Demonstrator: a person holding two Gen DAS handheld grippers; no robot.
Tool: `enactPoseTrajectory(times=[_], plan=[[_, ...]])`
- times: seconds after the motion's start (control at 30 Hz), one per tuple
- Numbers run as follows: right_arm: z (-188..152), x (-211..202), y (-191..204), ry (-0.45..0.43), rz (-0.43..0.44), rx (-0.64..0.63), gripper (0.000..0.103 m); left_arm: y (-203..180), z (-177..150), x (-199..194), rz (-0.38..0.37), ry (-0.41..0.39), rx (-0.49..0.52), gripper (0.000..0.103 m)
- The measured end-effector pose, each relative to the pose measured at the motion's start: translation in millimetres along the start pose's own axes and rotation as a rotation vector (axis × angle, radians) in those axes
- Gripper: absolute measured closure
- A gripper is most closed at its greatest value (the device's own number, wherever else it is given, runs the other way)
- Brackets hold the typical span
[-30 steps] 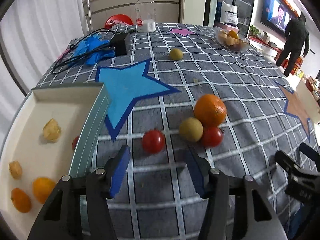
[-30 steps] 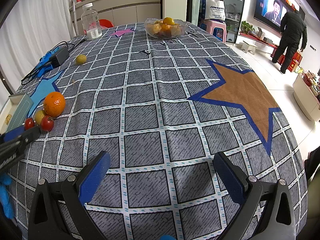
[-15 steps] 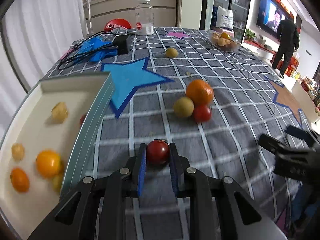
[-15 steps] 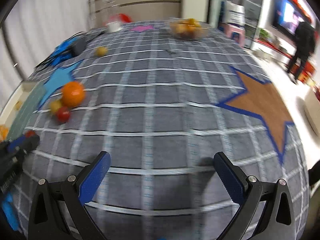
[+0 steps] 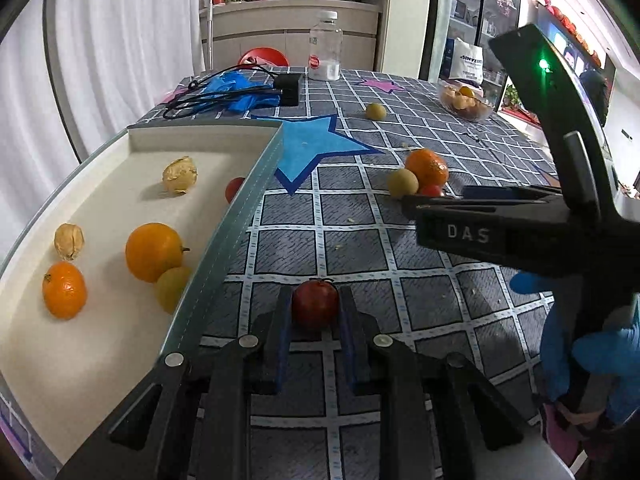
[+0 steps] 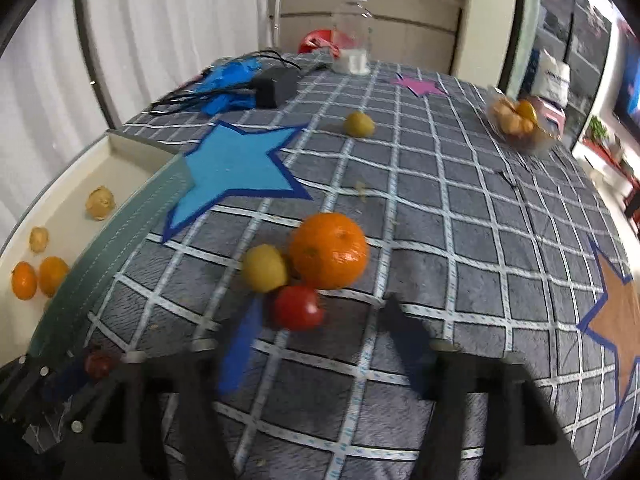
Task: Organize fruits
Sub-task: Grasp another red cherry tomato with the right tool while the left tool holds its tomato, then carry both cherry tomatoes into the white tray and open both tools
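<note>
Red tomato (image 5: 315, 309) between hand-held gripper (image 5: 314, 304) pads

upper left: white curtain (image 5: 120, 40) | top centre: beige counter (image 5: 288, 20) | upper right: lit glass-door shelves (image 5: 468, 8), television (image 6: 630, 92)

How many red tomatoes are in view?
3: one tomato clamped in the left claw, one beside the orange, one half hidden behind the tray wall.

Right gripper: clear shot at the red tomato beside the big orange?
Probably yes. The right gripper sits just short of the tomato, fingers closing either side with nothing between yet. The orange and the yellow-green fruit touch it from behind, so they may get nudged.
</note>
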State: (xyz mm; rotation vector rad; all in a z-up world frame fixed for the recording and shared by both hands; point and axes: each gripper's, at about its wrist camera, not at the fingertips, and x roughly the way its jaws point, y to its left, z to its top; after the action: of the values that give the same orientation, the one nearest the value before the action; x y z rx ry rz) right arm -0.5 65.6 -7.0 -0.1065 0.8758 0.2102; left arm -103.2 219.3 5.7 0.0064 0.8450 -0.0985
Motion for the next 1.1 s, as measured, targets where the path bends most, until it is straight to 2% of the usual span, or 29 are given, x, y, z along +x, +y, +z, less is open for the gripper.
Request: enactPoseTrajectory(times=[0.03, 0.37, 0.5, 0.67, 0.77, 0.9, 1.1], plan=[[0.2, -1.6, 1.9, 0.0, 0.013, 0.0, 0.076, 0.2, -0.6, -0.5, 0.002, -0.002, 0.002, 0.079], [-3.8, -23.4, -15.8, -0.02, 0.105, 0.081, 0.076, 0.0, -1.8, -1.2, 0.01, -0.008, 0.004, 0.079], [-5.9, -35.2, -20.1, -0.03, 0.133, 0.094, 0.076, 3.4, -2.4, -5.4, -0.015, -0.007, -0.018, 0.079], [-3.1, -48.7, -13.9, -0.047, 0.172, 0.088, 0.076, 8.8, 4.9, -27.0, -0.029, -0.059, -0.028, 0.079], [1.3, -55.1, -2.2, -0.059, 0.198, 0.069, 0.076, 23.0, 12.9, -44.1, -0.014, -0.108, -0.047, 0.079], [9.2, -59.4, 16.9, -0.063, 0.248, 0.046, 0.076, 53.3, 19.1, -57.4, 0.046, -0.15, -0.09, 0.079], [21.5, -56.0, 63.5, -0.045, 0.34, -0.017, 0.076, 108.1, 16.5, -59.1, 0.125, -0.152, -0.194, 0.079]])
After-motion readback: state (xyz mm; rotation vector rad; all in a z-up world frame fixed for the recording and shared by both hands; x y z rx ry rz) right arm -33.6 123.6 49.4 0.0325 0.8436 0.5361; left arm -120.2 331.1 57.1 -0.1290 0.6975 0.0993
